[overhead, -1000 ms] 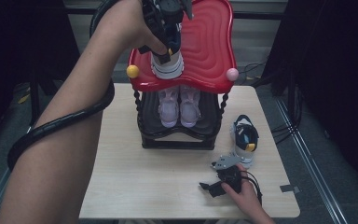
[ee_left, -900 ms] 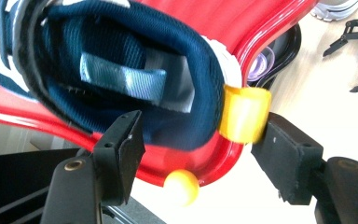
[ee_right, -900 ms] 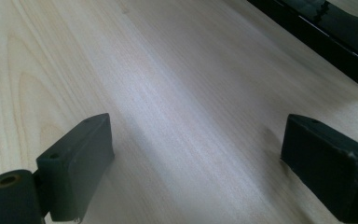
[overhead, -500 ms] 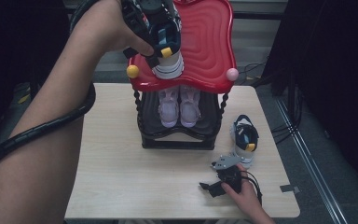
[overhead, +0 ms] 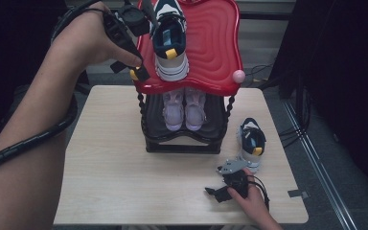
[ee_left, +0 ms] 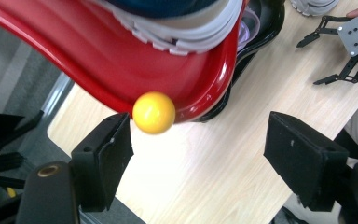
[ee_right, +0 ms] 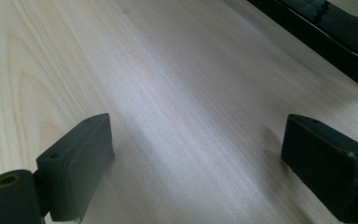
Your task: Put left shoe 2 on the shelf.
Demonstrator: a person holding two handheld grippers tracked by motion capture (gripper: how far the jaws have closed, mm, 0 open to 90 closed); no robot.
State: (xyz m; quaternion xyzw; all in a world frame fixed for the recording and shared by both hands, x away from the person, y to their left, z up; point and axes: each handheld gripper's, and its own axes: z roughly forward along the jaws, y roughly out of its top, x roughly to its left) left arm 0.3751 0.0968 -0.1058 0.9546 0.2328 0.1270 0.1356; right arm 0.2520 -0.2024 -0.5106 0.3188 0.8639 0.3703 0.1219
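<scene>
A navy, white and yellow sneaker (overhead: 170,43) stands on the red top shelf (overhead: 211,52) of a black shoe rack; its white sole (ee_left: 191,32) lies on the shelf's rim. My left gripper (overhead: 129,72) hangs open and empty at the shelf's front left corner, beside the yellow ball (overhead: 134,73). In the left gripper view that ball (ee_left: 154,113) sits just off the left jaw of the left gripper (ee_left: 209,163). The matching sneaker (overhead: 251,141) stands on the table at the right. My right gripper (overhead: 213,194) rests open on the table near it, with nothing between its jaws (ee_right: 196,163).
A pair of pale pink shoes (overhead: 184,108) sits on the rack's lower black shelf (overhead: 182,141). A pink ball (overhead: 238,75) marks the top shelf's front right corner. The rack's black base (ee_right: 335,32) lies ahead of the right gripper (ee_left: 312,63). Bare wooden tabletop (overhead: 110,177) spreads to the left.
My left gripper has let go of the sneaker on the red top shelf and drawn back to the left. The right gripper has stayed put.
</scene>
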